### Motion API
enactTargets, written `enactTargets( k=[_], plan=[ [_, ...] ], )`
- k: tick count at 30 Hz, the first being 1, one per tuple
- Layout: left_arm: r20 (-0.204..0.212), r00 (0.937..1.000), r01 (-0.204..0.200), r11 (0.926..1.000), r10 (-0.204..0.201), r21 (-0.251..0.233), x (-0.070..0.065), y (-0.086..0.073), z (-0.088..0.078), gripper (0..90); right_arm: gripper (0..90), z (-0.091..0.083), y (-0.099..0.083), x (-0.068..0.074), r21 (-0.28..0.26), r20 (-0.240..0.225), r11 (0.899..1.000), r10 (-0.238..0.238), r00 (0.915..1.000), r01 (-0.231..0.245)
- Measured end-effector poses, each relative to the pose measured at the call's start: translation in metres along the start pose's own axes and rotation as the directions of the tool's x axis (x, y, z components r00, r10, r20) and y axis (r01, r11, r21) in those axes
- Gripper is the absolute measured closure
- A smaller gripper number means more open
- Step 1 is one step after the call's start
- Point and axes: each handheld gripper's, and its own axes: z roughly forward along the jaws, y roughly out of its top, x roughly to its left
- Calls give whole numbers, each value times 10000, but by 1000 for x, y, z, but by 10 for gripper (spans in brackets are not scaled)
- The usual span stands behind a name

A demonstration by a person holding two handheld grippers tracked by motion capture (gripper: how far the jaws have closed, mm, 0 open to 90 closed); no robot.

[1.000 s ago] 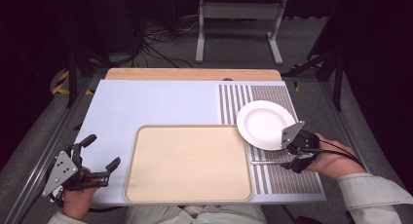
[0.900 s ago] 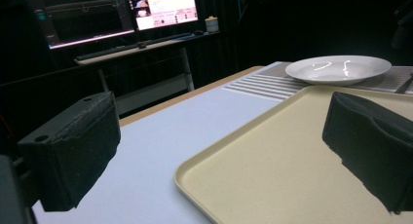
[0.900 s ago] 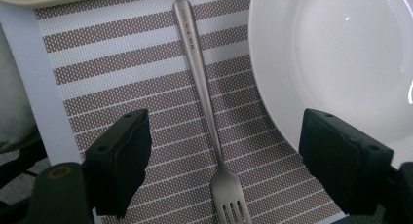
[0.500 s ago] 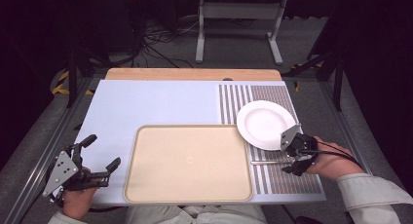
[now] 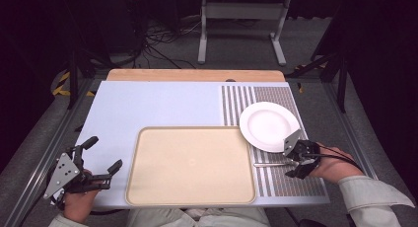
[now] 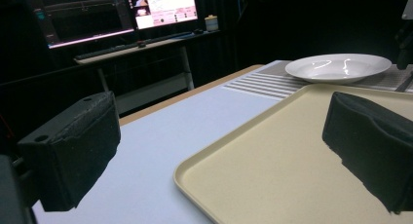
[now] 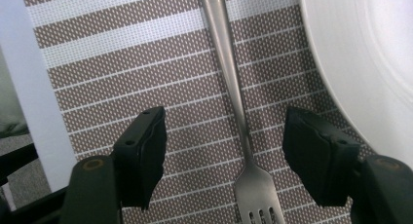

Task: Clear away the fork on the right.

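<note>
A steel fork point(image 7: 233, 78) lies flat on a brown-and-white striped placemat point(image 7: 122, 78) at the right side of the table, just beside the near rim of a white plate point(image 7: 370, 53). Its tines point toward the person's right hand and its handle runs off toward the beige tray point(image 5: 191, 165); from the high view the fork point(image 5: 272, 164) shows as a thin bright line between the tray's right edge and the right gripper point(image 5: 296, 160).

The right gripper point(image 7: 234, 151) is set low over the fork, its two black jaws straddling the neck just above the tines. The jaws have just been closing, yet a clear gap of placemat shows on either side of the metal, so the pads are not pressing on it and the fork is not gripped.

The plate point(image 5: 269, 126) sits on the placemat point(image 5: 296, 185) beyond the fork, empty and upright, its left rim close to the tray's far right corner. The tray is bare and lies at the near middle of the pale blue tabletop point(image 5: 148, 106).

At the near left corner, well apart from the fork, the left gripper point(image 5: 101, 158) hovers with its jaws spread wide and nothing between them; its own camera looks across the tray point(image 6: 292, 175) toward the plate point(image 6: 338, 67).
</note>
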Motion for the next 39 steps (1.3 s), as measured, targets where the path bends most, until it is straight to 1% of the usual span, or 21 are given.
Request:
enactTargets(
  k=[3, 6, 8, 11, 12, 16, 17, 20, 21, 24, 25, 26, 28, 29, 33, 36, 39],
  plan=[
    [-9, 10000, -7, 10000, 7, -14, 0, 0, 0, 11, 359, 4, -1, -3, 32, -83, 10000, -7, 10000, 7],
    [-22, 10000, 7, 10000, -7, 17, 0, 0, 0, 12, 371, 7, -2, -5, 25, -101, 9999, 103, 9999, -102],
    [-14, 10000, 25, 10000, -25, 21, 0, 0, 0, 12, 371, 8, -3, -6, 35, -153, 9999, 105, 9998, -105],
    [-9, 10000, 5, 10000, -5, 45, 0, 0, 0, 12, 396, 9, -4, -8, 53, -251, 9999, 94, 9996, -93],
    [-5, 10000, 4, 10000, -4, 52, 0, 0, 0, 12, 427, 9, -4, -8, 65, -265, 9999, 89, 9996, -88],
    [-21, 10000, 6, 10000, -6, 35, 0, 0, 0, 12, 461, 9, -4, -10, 18, -283, 10000, 47, 9996, -47],
    [-33, 10000, 27, 10000, -27, 7, 0, 0, 0, 12, 493, 9, -4, -11, -73, -303, 10000, 36, 9995, -38],
    [-22, 10000, 35, 10000, -35, 11, 0, 0, 0, 12, 610, 8, -4, -12, -95, -407, 9999, -148, 9991, 144],
    [-20, 10000, 36, 10000, -36, 14, 0, 0, 0, 12, 644, 8, -3, -12, -58, -382, 9996, -270, 9989, 268],
    [-11, 10000, 38, 10000, -38, 17, 0, 0, 1, 12, 699, 8, -2, -13, 3, -390, 9988, -494, 9980, 495],
    [-9, 10000, 27, 10000, -27, 25, 0, 0, 0, 12, 716, 7, -2, -14, -44, -354, 9985, -544, 9979, 542],
    [-8, 10000, 33, 10000, -33, 11, -1, 0, 0, 12, 745, 7, -1, -14, -101, -432, 9982, -595, 9973, 591],
    [-12, 10000, 23, 10000, -23, -18, -1, 0, 0, 12, 758, 7, -1, -14, -108, -473, 9977, -673, 9966, 669],
    [2, 10000, -17, 10000, 17, -3, -1, 0, 0, 12, 777, 8, -1, -14, -1, -506, 9972, -752, 9959, 752],
    [25, 10000, 17, 10000, -17, 13, -1, 0, 0, 12, 821, 8, -1, -15, 119, -453, 9951, -974, 9942, 980],
    [16, 10000, 9, 10000, -9, 13, -1, 0, 0, 12, 828, 9, 0, -16, 143, -553, 9924, -1210, 9911, 1219],
    [26, 10000, 23, 10000, -23, 19, -1, 0, 1, 12, 834, 9, 1, -16, 213, -556, 9895, -1413, 9884, 1426]
  ],
)
